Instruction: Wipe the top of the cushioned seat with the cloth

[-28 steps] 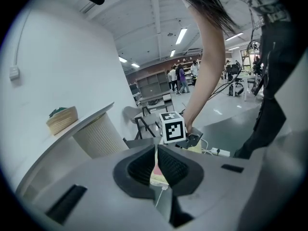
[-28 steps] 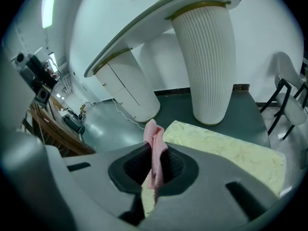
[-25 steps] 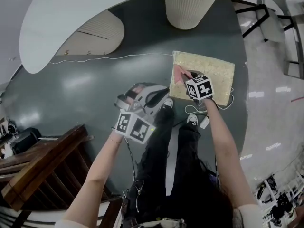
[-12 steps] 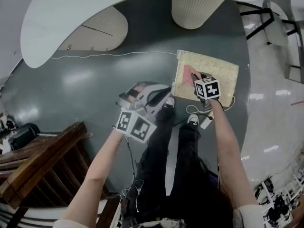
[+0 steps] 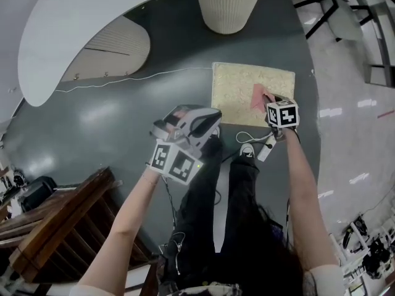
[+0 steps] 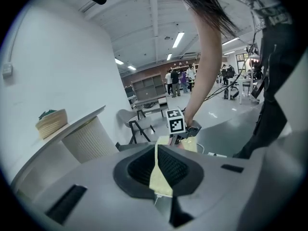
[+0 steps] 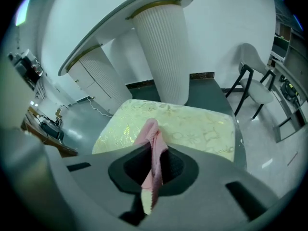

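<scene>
The cushioned seat is a pale yellow square pad with a patterned top, low on the grey floor. A pink cloth lies on its right half, with my right gripper shut on it near the seat's right front corner. In the right gripper view the cloth runs up between the jaws of the right gripper and droops onto the seat. My left gripper hovers over the floor left of the seat. Its jaws in the left gripper view pinch a pale yellow strip of cloth.
A white ribbed pillar stands just behind the seat under a curved white counter. A white cable runs across the floor. The person's shoes and a white power strip sit at the seat's front. Wooden furniture is lower left.
My right gripper has dragged the pink cloth from the seat's left part across to its right half. The left gripper stays about where it was.
</scene>
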`<state>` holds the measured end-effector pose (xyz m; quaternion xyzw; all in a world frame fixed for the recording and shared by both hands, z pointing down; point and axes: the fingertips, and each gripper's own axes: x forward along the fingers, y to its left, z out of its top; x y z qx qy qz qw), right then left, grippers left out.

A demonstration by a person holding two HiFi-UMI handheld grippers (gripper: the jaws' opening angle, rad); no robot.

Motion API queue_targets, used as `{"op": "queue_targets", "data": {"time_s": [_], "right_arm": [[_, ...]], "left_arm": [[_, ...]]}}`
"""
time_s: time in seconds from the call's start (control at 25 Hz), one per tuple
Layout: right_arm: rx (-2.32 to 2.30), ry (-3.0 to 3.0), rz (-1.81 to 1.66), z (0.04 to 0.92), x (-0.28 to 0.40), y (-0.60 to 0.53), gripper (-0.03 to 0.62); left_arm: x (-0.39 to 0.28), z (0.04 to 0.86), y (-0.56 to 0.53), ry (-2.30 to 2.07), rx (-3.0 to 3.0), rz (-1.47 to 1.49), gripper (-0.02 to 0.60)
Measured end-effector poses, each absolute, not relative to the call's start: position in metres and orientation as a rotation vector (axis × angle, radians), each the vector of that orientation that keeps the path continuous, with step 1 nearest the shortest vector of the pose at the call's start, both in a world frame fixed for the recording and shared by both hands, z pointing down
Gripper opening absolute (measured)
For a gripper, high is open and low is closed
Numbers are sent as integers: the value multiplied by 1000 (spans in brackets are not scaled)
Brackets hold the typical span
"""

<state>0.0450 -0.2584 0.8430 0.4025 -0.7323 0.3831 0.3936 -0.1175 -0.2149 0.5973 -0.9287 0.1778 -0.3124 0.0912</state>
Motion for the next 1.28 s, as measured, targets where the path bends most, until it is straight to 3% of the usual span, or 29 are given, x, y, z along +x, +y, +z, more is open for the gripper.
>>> {"op": "queue_targets", "data": {"time_s": [0.4,0.76,0.96,1.28], "right_arm": [[1186,-1740,1031,839,153,-237,9],[1238,-1704,1047,837,194,-229,9],[1213,-1798,1027,817,170,-229,9],[1000,-1988,1027,812,52,-210,9]], "left_arm": [[-55,595,-208,405,-2767,-899,17],[-33,594,-204,373,-2762,-901,17],[-36,591,-206,421,-2759,-901,17],[-69,595,-208,530,-2760,-925,17]]}}
